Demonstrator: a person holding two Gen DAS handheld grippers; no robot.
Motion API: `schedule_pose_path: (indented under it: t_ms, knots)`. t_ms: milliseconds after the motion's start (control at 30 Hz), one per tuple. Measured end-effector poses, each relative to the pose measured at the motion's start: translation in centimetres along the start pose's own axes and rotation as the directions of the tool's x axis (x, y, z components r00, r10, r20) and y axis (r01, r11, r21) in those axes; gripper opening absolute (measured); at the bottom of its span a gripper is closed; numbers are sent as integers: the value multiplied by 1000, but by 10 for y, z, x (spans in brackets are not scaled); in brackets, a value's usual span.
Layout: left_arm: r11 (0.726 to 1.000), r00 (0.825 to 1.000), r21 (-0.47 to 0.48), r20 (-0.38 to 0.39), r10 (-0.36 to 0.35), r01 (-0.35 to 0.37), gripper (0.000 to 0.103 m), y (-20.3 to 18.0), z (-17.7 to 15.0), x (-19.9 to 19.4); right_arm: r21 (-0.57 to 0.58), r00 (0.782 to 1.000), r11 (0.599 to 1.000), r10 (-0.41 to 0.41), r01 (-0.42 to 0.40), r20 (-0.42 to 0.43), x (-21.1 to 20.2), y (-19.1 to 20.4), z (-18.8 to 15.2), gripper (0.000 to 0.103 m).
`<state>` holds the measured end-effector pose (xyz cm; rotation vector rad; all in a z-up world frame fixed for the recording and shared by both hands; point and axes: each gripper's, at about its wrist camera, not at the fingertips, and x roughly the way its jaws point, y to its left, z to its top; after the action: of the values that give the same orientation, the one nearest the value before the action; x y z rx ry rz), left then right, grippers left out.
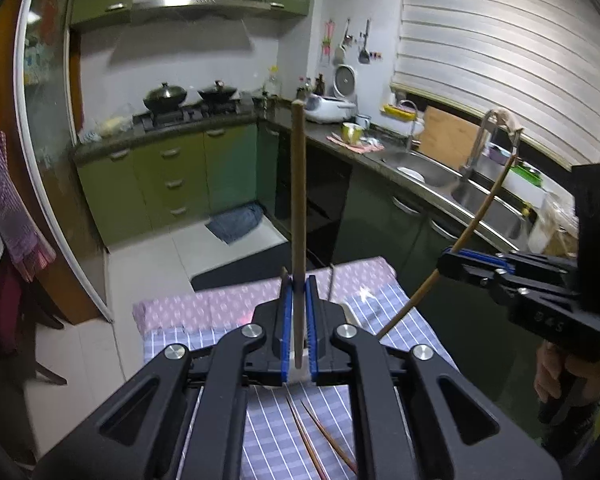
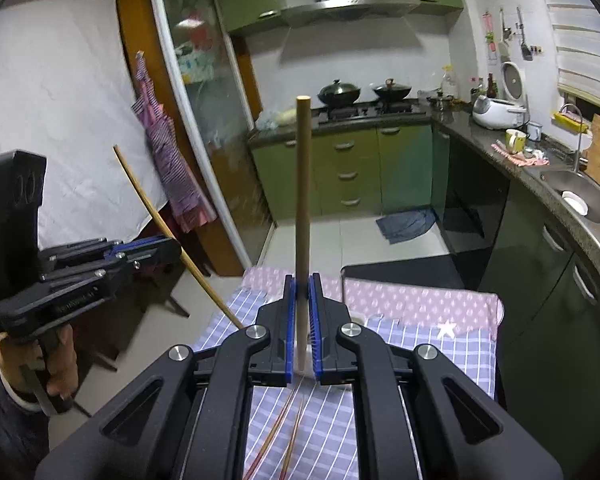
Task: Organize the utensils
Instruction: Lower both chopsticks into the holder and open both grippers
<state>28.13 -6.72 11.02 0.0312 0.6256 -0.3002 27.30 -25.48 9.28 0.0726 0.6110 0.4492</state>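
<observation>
My left gripper (image 1: pixel 299 285) is shut on a dark brown chopstick (image 1: pixel 299 200) that stands upright between its blue pads. At the right of the same view, my right gripper (image 1: pixel 446 264) is shut on a lighter chopstick (image 1: pixel 485 208) that slants up to the right. In the right wrist view, the right gripper (image 2: pixel 302 280) holds that light chopstick (image 2: pixel 302 184) upright. The left gripper (image 2: pixel 174 249) at the left holds its chopstick (image 2: pixel 150 200) aslant. Two more chopsticks (image 1: pixel 314 438) (image 2: pixel 286 432) lie on the blue checked cloth (image 1: pixel 404 320) (image 2: pixel 420 344) below both grippers.
A white object (image 1: pixel 352 312) (image 2: pixel 358 316) lies on the cloth, mostly hidden behind the fingers. A counter with a steel sink (image 1: pixel 428 172) runs along the right. Green cabinets (image 2: pixel 348 172) and a stove with two woks (image 2: pixel 364 92) stand at the back, across a tiled floor (image 2: pixel 312 240).
</observation>
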Motion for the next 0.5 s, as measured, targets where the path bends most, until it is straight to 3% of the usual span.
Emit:
schedule_pose_path:
  t_ms: [267,500]
  knots:
    - [999,998,-38,-57,34,-36,7,18,-6,65,5,997,998,-69,69,-20,52,-16,18,7]
    - [999,991,3,-130,43,-43,7,15,-34,102,13,992,996,-87,88,-89,102,-30,-3,7]
